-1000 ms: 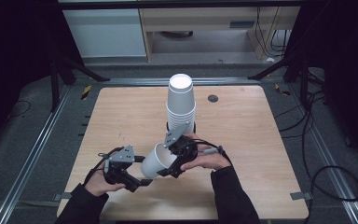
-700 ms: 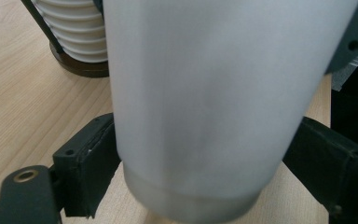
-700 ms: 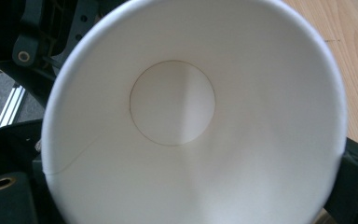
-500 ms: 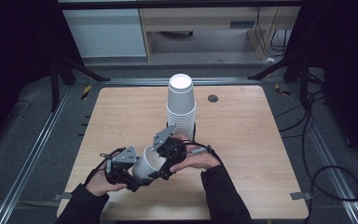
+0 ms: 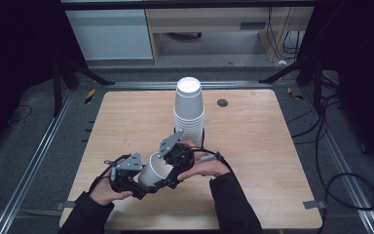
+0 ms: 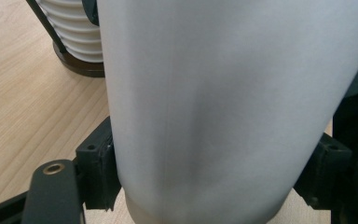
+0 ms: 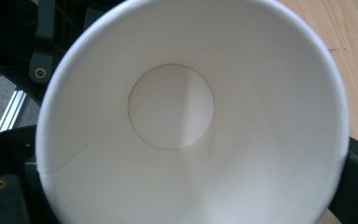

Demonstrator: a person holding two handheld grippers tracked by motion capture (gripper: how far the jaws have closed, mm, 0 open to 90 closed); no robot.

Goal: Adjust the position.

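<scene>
While both claws clamp the cup (image 5: 153, 170) low over the desk (image 5: 253, 146), its axis runs from left claw (image 5: 139, 187) at the base toward right claw (image 5: 168, 168) at the rim; the stack (image 5: 190, 114) stands just beyond.

A white paper cup (image 6: 223, 107) stands between the left claw's (image 6: 209, 172) two black jaws, its side wall touching the pad on each side. Beyond the claw to the upper left, a stack of ribbed white cups (image 6: 72, 28) sits on a dark round base (image 6: 81, 65) on the wooden bench (image 6: 28, 116).
</scene>
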